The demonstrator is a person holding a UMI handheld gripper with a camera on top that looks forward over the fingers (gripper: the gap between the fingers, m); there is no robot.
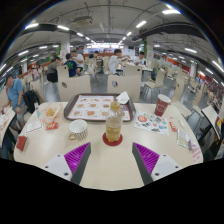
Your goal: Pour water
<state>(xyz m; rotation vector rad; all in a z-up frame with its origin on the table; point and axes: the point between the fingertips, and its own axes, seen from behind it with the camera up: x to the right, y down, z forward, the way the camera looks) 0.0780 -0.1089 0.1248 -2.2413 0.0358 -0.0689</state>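
Gripper [113, 160] open, fingers spread wide with nothing between them; the bottle [114, 123] stands just ahead of them on the table [110, 165], centred on the gap; it's upright, long axis vertical, cap pointing up; a red cup [162, 105] sits beyond to the right.

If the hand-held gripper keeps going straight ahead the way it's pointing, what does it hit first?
Most likely the bottle standing on a red coaster just ahead of the open fingers, roughly centred between them. Nothing shows between the hand-held gripper and the bottle, though depth is hard to judge.
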